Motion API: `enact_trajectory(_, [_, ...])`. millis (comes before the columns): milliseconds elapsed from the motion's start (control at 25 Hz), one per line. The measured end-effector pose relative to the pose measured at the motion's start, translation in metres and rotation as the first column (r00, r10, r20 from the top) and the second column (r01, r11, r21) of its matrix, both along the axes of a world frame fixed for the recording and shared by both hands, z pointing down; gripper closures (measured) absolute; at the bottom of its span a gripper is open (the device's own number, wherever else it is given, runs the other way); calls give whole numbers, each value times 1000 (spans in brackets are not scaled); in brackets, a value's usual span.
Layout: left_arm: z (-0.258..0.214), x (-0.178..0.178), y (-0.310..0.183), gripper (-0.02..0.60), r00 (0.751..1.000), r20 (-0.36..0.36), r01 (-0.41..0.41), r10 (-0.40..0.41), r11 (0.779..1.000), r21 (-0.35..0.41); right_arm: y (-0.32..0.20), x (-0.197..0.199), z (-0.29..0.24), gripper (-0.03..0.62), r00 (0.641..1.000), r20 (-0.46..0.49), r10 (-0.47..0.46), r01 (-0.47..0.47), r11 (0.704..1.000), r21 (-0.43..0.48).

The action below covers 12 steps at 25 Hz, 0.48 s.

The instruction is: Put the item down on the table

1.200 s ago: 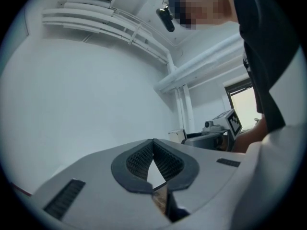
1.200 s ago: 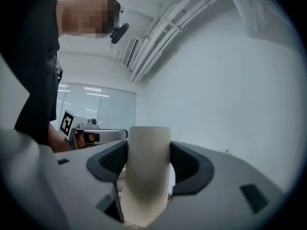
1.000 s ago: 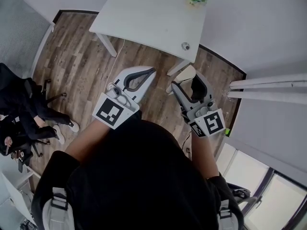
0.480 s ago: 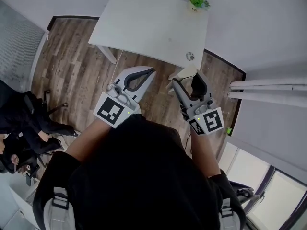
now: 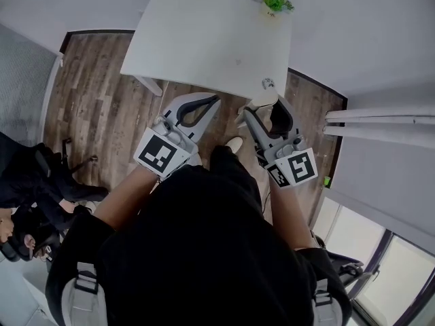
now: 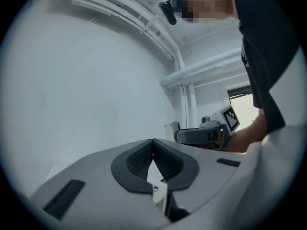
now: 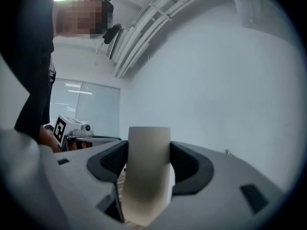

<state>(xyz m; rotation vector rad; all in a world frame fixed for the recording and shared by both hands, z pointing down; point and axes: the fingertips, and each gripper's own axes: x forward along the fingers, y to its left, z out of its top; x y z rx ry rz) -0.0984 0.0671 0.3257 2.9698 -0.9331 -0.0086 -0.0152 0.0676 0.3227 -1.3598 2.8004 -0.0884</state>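
Note:
In the right gripper view, a beige paper-like cylinder [image 7: 148, 176] stands upright between the jaws of my right gripper [image 7: 149, 150], which is shut on it. From the head view its pale top [image 5: 262, 101] shows at the tip of the right gripper [image 5: 264, 111], just short of the near edge of the white table [image 5: 204, 32]. My left gripper [image 5: 218, 99] is held level beside it over the wood floor. Its ribbed pads [image 6: 163, 159] meet at the tip with nothing between them.
A small green plant [image 5: 276, 2] stands at the table's far right corner, and a small round object [image 5: 268, 83] lies near its front right corner. Black chairs and a seated person [image 5: 41, 182] are at the left. White pipes [image 5: 380, 124] run along the right wall.
The table has drawn closer to both grippers in the head view, and a shoe now shows between the arms. Both grippers keep their pose and their grip.

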Motion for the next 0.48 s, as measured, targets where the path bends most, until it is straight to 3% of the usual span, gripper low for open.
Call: enact_trajectory(480, [-3,37,-76,588,998,30,60,-61,998,25,-82,35,-2,313,998,6,-62,62,998,23])
